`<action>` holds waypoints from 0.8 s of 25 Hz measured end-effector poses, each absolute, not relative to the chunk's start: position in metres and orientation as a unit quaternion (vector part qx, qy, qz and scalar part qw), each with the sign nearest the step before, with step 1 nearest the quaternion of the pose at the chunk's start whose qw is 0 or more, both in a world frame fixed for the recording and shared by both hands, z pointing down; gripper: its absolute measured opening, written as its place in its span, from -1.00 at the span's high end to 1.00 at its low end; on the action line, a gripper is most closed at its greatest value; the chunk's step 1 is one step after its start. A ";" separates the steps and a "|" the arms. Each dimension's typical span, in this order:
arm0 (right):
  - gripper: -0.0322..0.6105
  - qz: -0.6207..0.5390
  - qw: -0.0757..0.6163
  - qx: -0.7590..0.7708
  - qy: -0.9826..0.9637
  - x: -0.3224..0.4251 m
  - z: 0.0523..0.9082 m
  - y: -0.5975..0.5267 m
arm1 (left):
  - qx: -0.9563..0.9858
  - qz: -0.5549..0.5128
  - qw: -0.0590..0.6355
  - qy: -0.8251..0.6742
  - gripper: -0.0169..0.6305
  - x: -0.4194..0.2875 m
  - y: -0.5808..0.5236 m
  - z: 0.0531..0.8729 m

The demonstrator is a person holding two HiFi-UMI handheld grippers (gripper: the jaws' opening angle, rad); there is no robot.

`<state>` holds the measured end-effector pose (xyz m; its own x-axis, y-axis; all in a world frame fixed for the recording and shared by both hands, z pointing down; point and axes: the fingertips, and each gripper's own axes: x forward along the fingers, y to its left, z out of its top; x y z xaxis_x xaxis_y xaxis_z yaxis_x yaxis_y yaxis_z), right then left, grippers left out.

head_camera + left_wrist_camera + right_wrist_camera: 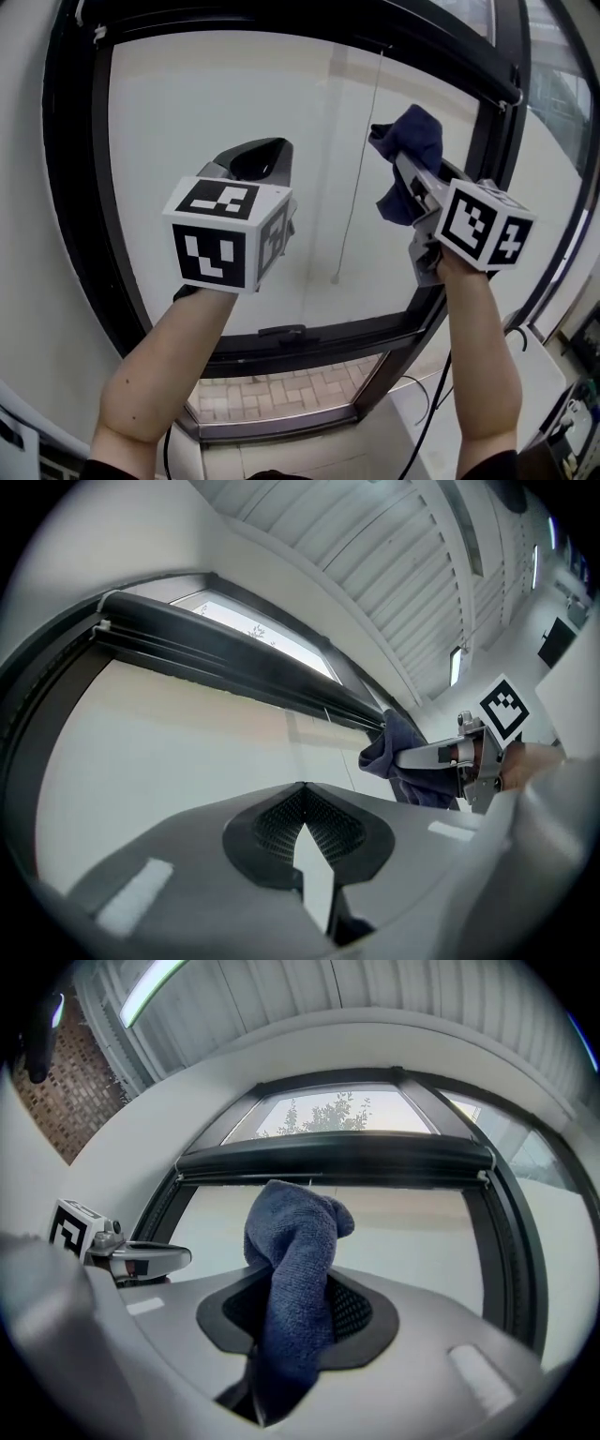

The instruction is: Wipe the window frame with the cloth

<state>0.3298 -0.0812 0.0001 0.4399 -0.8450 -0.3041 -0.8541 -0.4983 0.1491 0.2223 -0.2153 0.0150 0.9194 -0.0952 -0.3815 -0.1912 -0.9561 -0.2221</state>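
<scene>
The right gripper (401,164) is clamped on the blue cloth (417,136), which bunches up out of the jaws and hangs in a loose fold below them. The cloth sits just ahead of that gripper's tips, close to the black window frame (489,122) that runs up on its right; I cannot tell whether cloth and frame touch. A dark top bar (337,1159) crosses above and ahead of the gripper. The left gripper (261,157) is closed with nothing between its jaws. It is held up well to the left of the other and faces the white blind (216,103). A thin cord (361,159) hangs between the two grippers.

The cloth looks light, soft and floppy, a nubby towelling that should catch on the pads rather than slip. With no stiffness, the part beyond the jaws will likely fold back under pressure. A hold near the middle of the bunch, leaving a fat wad ahead of the tips, suits pressing it along the frame.
</scene>
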 end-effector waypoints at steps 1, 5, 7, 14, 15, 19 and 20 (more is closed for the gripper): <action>0.51 0.164 0.012 -0.851 0.499 0.328 0.017 -0.080 | -0.973 0.178 0.128 0.070 0.97 0.220 -0.215 0.031; 0.51 0.126 0.032 -0.859 0.495 0.325 0.077 -0.078 | -0.982 0.147 0.103 0.055 0.97 0.208 -0.224 0.092; 0.51 0.104 0.034 -0.866 0.487 0.326 0.108 -0.079 | -0.985 0.139 0.086 0.064 0.97 0.196 -0.235 0.122; 0.51 0.067 0.031 -0.869 0.490 0.301 0.211 -0.075 | -0.992 0.102 0.065 0.041 0.97 0.159 -0.236 0.243; 0.51 0.059 0.037 -0.868 0.491 0.297 0.222 -0.075 | -0.992 0.106 0.065 0.036 0.97 0.151 -0.234 0.253; 0.51 0.053 0.022 -0.866 0.497 0.283 0.254 -0.073 | -0.992 0.094 0.054 0.056 0.97 0.124 -0.228 0.293; 0.51 0.053 0.015 -0.863 0.502 0.279 0.262 -0.070 | -0.993 0.089 0.056 0.055 0.97 0.122 -0.223 0.301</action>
<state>0.2794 -0.0704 0.2618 0.4901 -0.8652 -0.1064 -0.8683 -0.4953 0.0277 0.1222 -0.2232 0.3006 0.9783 -0.0989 -0.1819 -0.1187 -0.9877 -0.1016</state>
